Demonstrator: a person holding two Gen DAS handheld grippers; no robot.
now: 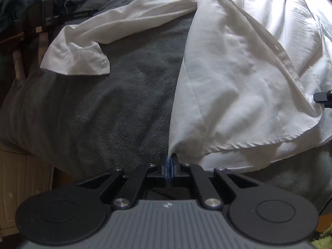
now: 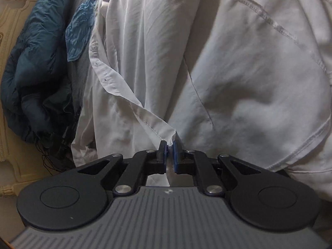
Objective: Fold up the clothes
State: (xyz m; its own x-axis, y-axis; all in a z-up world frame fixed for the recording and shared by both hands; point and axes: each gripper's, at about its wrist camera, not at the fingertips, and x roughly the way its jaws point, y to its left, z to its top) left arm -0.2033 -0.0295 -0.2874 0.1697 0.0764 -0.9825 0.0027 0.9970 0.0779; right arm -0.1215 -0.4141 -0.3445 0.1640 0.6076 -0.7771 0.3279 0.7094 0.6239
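Shirt (image 1: 238, 78) fabric, white and creased, is spread over a grey fleece blanket (image 1: 116, 103) on a bed, as seen from the left wrist view. The body of the garment lies toward the right of that view, and one sleeve (image 1: 116, 25) is stretched out to the left across the blanket, ending in a cuff (image 1: 76, 59) on which a clear button (image 1: 103, 63) is seen. A corner of the shirt's lower hem is pinched by the left tool (image 1: 168, 166), whose blue-padded fingers (image 1: 165, 166) are pressed nearly together with only the thin cloth between them. At the far right edge of the same view a small dark part of the other tool is glimpsed beside the shirt's front edge.

In the right wrist view the shirt is seen close up, filling most of the picture, with stitched seams running across it. A hemmed edge of the white cloth is drawn down into the right tool (image 2: 170, 151), and the cloth is gripped between its blue pads (image 2: 174, 155), which are closed on it with a narrow gap left by the fabric. To the left of the shirt a dark teal quilted cover (image 2: 31, 66) is bunched up, and a lighter blue cloth (image 2: 79, 33) lies against it. Black cables (image 2: 60, 145) are seen below the quilted cover, and a cream carved furniture panel (image 2: 8, 124) is visible at the left edge.
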